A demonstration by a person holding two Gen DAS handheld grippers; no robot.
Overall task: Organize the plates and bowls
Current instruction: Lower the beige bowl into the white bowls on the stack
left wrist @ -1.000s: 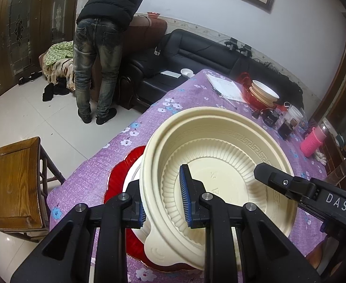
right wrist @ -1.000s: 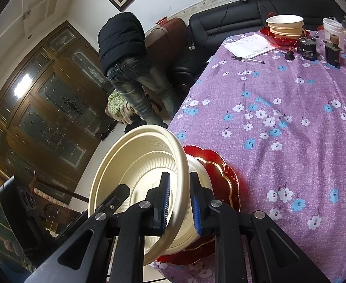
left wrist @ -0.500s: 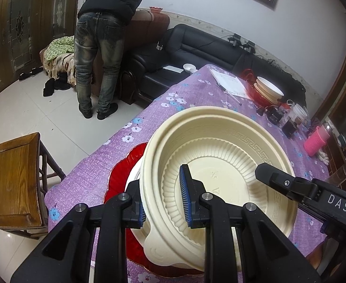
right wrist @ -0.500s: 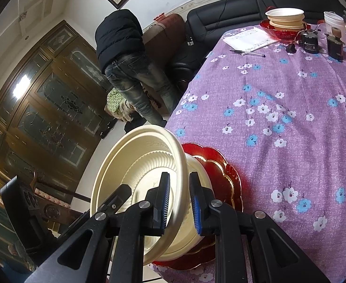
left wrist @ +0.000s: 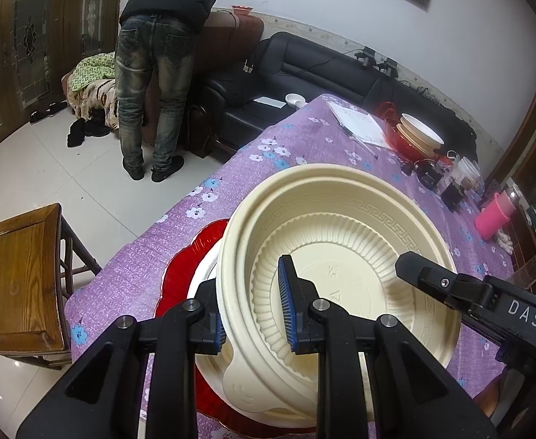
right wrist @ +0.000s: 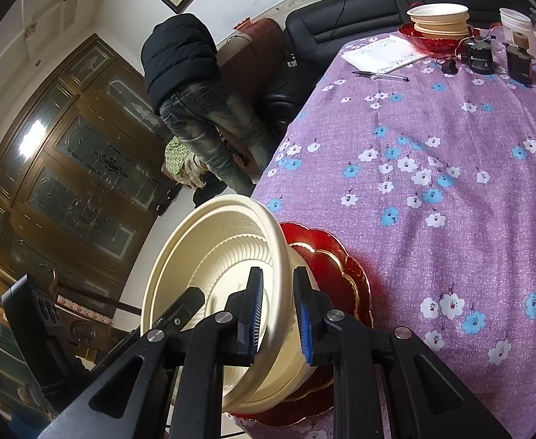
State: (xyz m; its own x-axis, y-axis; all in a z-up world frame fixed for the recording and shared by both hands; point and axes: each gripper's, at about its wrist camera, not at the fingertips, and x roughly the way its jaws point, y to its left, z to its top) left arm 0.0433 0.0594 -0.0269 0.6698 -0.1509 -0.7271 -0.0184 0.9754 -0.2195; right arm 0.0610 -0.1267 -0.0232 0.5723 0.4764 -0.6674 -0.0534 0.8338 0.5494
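Observation:
A large cream bowl (left wrist: 341, 241) with a ribbed inside is held over a red plate (left wrist: 191, 267) at the near end of the purple flowered table. My left gripper (left wrist: 251, 311) is shut on the bowl's left rim. My right gripper (right wrist: 277, 311) is shut on the opposite rim of the same bowl (right wrist: 216, 256), and its black finger shows in the left wrist view (left wrist: 450, 289). A white dish (left wrist: 202, 278) lies under the bowl on the red plate (right wrist: 333, 267). A second stack of cream bowls (left wrist: 419, 135) sits on a red plate at the far end.
At the far end lie a notepad (left wrist: 359, 124) with a pen, black devices (right wrist: 480, 58), a white cup (right wrist: 516, 25) and a pink bottle (left wrist: 494, 216). A wooden chair (left wrist: 19, 274) stands left of the table. A person (left wrist: 158, 55) stands by the black sofa (left wrist: 323, 69).
Both grippers have kept their hold on the cream bowl; it has risen slightly above the red plate, and the view has shifted a little.

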